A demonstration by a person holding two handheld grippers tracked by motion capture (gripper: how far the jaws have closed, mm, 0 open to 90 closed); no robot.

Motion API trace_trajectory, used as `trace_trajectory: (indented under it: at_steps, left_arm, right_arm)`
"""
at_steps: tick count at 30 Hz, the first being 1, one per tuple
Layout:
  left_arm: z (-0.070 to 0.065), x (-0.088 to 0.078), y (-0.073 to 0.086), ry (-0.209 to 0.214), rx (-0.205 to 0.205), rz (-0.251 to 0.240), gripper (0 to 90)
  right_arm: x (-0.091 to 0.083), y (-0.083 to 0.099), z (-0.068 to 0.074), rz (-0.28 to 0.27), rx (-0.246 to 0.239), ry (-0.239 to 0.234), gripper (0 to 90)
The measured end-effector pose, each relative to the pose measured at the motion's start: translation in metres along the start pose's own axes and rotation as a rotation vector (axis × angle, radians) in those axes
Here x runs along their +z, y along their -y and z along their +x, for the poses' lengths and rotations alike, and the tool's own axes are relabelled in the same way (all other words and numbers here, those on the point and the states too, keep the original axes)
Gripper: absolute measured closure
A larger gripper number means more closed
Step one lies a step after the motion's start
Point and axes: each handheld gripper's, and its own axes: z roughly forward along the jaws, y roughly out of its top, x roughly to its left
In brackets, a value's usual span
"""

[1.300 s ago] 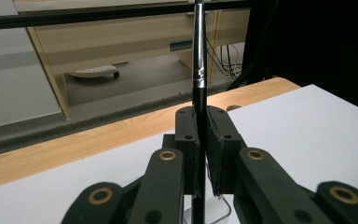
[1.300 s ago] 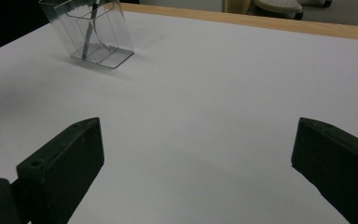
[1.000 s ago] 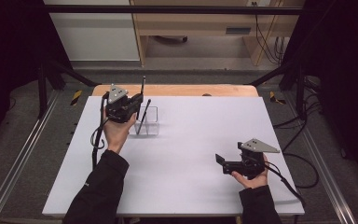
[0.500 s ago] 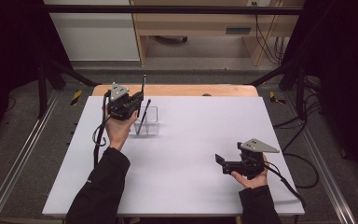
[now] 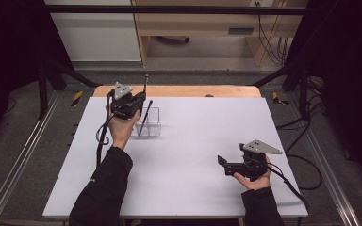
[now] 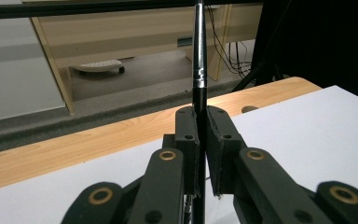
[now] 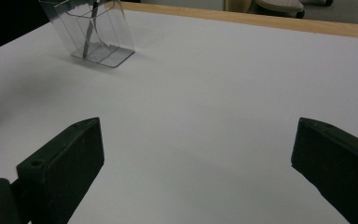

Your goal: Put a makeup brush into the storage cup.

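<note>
At the far left of the worktop (image 5: 193, 141), the left gripper (image 5: 139, 101) pinched a slim black pen (image 6: 199, 70) between its pressed-together jaws, just above a clear plastic holder (image 5: 152, 123). Compared with the frames from one second and half a second before, its position and grip showed hardly any change, and the holder had not shifted. The pen was thin, dark and glossy, with a narrow silver band part-way up its barrel. Its long axis stood close to upright: in the left gripper view the barrel rose straight from the jaws past the top edge, and in the high view its upper end stood above the gripper body. A second dark pen (image 5: 144, 117) leaned inside the holder, its top tilted toward the gripper. Near the right front edge, the right gripper (image 5: 224, 162) lay low over the bare white surface, unmoved from before, its jaws spread wide with nothing between them.
</note>
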Motion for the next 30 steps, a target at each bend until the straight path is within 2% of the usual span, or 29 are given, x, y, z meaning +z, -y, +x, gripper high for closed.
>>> trace_trajectory:
  at_steps: [7,21,30]
  left_arm:
    - [0.003,0.007,0.004,-0.003,-0.009,0.015,83.0]
    - [0.004,0.017,0.011,-0.009,-0.002,0.035,83.0]
    - [0.005,0.019,0.017,-0.010,-0.008,0.047,83.0]
  right_arm:
    - [-0.001,0.000,0.000,0.000,0.000,0.000,2.8]
    - [0.001,0.001,0.000,0.006,-0.004,-0.004,2.9]
    - [0.002,0.001,0.001,0.006,-0.001,-0.006,2.9]
